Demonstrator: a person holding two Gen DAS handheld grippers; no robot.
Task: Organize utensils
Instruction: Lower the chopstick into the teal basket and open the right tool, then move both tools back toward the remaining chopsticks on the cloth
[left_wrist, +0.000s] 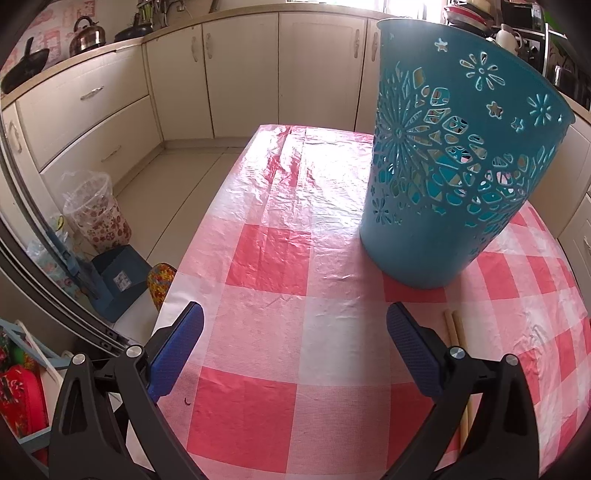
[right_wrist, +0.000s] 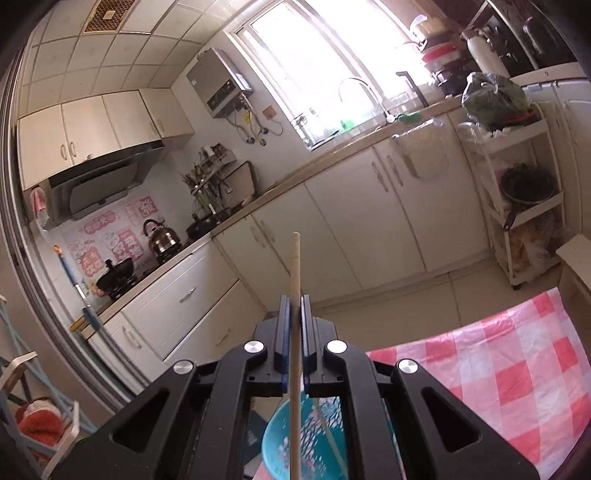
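Note:
A teal perforated basket (left_wrist: 447, 158) stands on the red-and-white checked tablecloth (left_wrist: 280, 266), to the right ahead of my left gripper (left_wrist: 295, 314), which is open and empty above the cloth. Two wooden chopsticks (left_wrist: 456, 328) lie on the cloth beside its right finger. My right gripper (right_wrist: 294, 306) is shut on a wooden chopstick (right_wrist: 294, 266), held upright above the basket (right_wrist: 280, 443). The chopstick's lower end reaches down into the basket's opening, where another chopstick (right_wrist: 332, 439) leans.
Cream kitchen cabinets (left_wrist: 240, 74) and floor lie beyond the table's far edge. A lined waste bin (left_wrist: 96, 214) and a blue box (left_wrist: 118, 280) sit on the floor at the left. A white shelf trolley (right_wrist: 517, 192) stands at the right.

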